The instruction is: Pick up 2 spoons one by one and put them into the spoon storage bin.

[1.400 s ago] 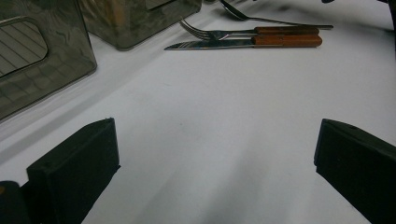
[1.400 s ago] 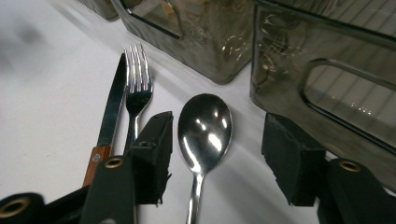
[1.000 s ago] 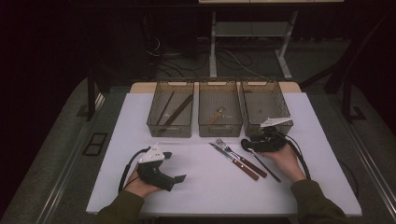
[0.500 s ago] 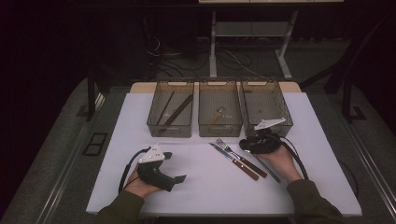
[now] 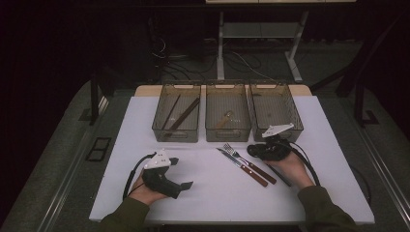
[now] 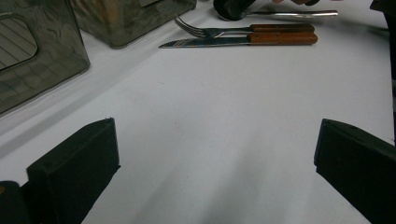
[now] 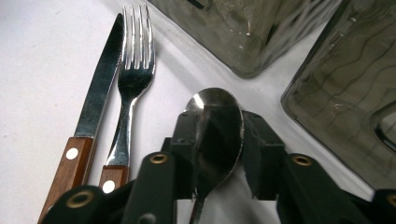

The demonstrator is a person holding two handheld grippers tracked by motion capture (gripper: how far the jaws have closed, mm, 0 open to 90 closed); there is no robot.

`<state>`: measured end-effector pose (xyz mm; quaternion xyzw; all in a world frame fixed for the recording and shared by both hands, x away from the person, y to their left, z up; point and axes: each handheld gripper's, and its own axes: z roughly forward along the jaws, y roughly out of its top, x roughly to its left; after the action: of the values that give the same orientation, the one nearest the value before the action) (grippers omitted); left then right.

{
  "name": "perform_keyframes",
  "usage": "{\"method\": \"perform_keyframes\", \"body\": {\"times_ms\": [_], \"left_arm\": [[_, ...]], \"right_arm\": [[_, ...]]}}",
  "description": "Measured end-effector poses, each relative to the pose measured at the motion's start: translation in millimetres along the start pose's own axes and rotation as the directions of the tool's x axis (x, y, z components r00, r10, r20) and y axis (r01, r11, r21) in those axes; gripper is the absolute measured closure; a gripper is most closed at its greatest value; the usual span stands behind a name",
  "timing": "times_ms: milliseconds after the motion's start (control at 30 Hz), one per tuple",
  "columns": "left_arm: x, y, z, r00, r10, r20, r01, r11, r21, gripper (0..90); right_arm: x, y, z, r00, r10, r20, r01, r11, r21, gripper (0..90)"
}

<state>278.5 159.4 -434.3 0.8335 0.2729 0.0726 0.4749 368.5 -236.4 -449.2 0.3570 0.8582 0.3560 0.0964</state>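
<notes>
Right gripper [image 7: 212,154] jaws just closing around spoon [image 7: 215,133] bowl; pads either side, contact unclear. Spoon's long axis runs back under gripper. Fork [image 7: 132,70], knife [image 7: 100,84] just left of jaws. Left gripper [image 6: 210,158] wide open, empty, well apart from cutlery.

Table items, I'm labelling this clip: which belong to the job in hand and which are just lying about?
In the job:
- spoon, between the right gripper jaws
- right-hand bin

Lying about:
- fork
- knife
- left gripper, open
- other two bins
</notes>
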Motion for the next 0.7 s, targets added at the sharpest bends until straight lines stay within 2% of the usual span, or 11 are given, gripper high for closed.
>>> {"method": "perform_keyframes", "body": {"times_ms": [167,300,367,467,700], "left_arm": [[0.2,0.0,-0.1,1.0000,0.001,0.001,-0.001,1.0000,-0.001,0.0],[0.0,0.1,-0.1,1.0000,0.001,0.001,-0.001,1.0000,-0.001,0.0],[-0.3,0.2,-0.1,1.0000,-0.002,0.002,0.002,1.0000,-0.004,0.0],[-0.3,0.3,-0.1,1.0000,-0.001,0.004,0.001,1.0000,-0.005,0.0],[0.2,0.4,-0.3,0.9999,-0.001,0.011,0.001,1.0000,-0.008,0.0]], "right_arm": [[-0.4,1.0,-5.0,0.9998,-0.018,-0.007,0.018,1.000,-0.009,80.9],[1.3,2.5,-8.7,0.9991,-0.026,-0.034,0.025,0.999,-0.032,87.3],[2.7,3.0,-9.5,0.9985,-0.038,-0.040,0.037,0.999,-0.031,88.4],[2.0,2.7,-10.4,0.9982,-0.030,-0.052,0.028,0.999,-0.031,88.8],[1.9,3.5,-11.4,0.9979,-0.042,-0.050,0.041,0.999,-0.027,89.0]]}}
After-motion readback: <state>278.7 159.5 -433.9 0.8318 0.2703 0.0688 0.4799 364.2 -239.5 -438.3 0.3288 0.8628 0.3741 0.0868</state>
